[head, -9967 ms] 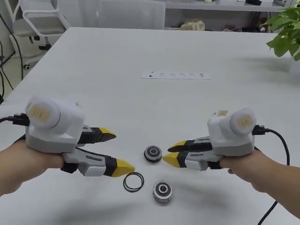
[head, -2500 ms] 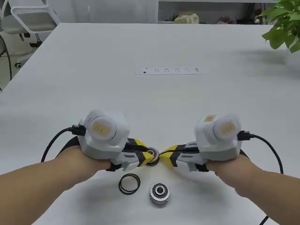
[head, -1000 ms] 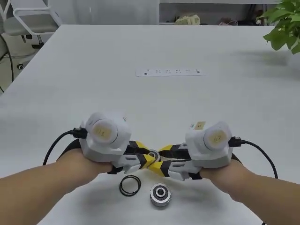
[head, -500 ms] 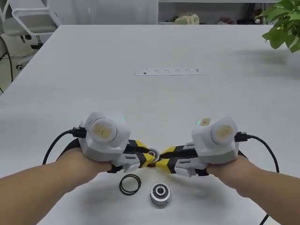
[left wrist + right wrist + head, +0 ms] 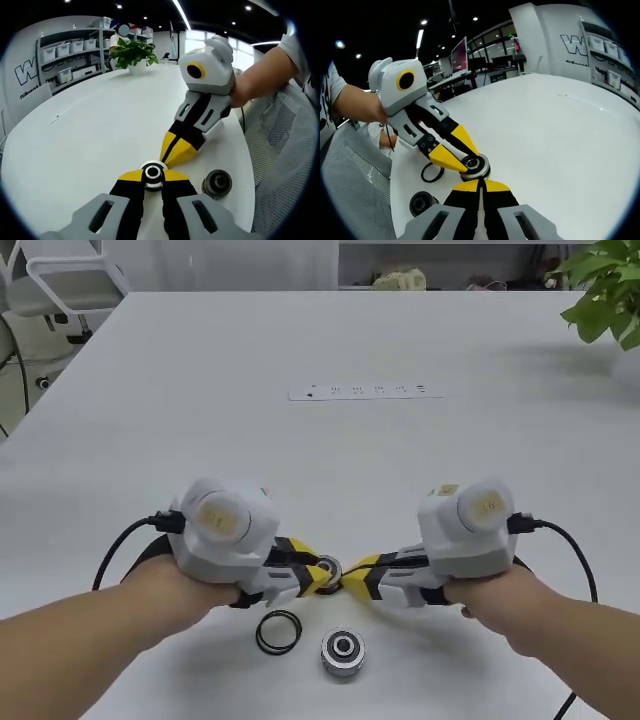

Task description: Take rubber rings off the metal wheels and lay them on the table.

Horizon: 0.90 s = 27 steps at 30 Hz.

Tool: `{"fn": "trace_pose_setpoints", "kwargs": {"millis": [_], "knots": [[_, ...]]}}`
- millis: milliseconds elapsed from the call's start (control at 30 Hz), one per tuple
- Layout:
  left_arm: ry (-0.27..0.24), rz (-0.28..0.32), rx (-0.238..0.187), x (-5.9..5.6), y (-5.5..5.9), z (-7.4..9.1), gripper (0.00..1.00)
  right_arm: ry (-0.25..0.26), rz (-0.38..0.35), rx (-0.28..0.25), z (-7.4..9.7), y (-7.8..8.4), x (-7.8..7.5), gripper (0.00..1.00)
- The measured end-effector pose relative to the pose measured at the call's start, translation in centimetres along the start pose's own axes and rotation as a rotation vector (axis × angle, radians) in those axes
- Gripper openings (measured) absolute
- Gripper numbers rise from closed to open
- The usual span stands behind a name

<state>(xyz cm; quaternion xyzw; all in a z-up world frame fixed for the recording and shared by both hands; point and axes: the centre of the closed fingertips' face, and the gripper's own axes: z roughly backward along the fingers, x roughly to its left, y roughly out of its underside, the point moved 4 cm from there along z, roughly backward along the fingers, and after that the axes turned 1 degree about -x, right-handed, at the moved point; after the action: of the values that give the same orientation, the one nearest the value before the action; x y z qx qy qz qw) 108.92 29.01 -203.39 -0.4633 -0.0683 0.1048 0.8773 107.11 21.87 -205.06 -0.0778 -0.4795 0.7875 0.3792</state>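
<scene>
Lying nearby: loose rubber ring [image 5: 278, 631], second wheel [image 5: 343, 650], on the bench [image 5: 300, 460].
Left gripper [image 5: 152, 175]: clamping a wheel [image 5: 152, 171].
Right gripper [image 5: 480, 184]: jaws pressed together, tips at that wheel.

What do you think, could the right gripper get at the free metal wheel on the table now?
Probably yes: the free wheel lies on bare table close beside the right gripper, nothing between them, the rubber rings off to one side. Its shut jaws would need to open first.
</scene>
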Motion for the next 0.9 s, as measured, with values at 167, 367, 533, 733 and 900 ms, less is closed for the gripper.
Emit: {"fn": "trace_pose_setpoints", "kwargs": {"millis": [167,367,533,733,900], "knots": [[-0.003,0.001,-0.001,0.0,0.0,0.0,0.08,0.004,-0.052,-0.023,0.4,-0.3,-0.3,0.00],[-0.009,0.008,0.002,-0.1,-0.1,0.0,0.08,0.012,-0.114,-0.060,0.4,-0.8,-0.4,0.00],[-0.021,0.011,0.003,-0.2,-0.1,-0.1,0.08,0.010,-0.158,-0.082,0.5,-0.8,-0.5,0.00],[-0.029,0.013,0.008,-0.3,-0.2,-0.1,0.08,0.007,-0.148,-0.090,0.5,-0.9,-0.3,0.00],[-0.036,0.010,0.010,-0.3,-0.2,-0.2,0.07,0.007,-0.134,-0.091,0.5,-1.0,-0.1,0.00]]}}
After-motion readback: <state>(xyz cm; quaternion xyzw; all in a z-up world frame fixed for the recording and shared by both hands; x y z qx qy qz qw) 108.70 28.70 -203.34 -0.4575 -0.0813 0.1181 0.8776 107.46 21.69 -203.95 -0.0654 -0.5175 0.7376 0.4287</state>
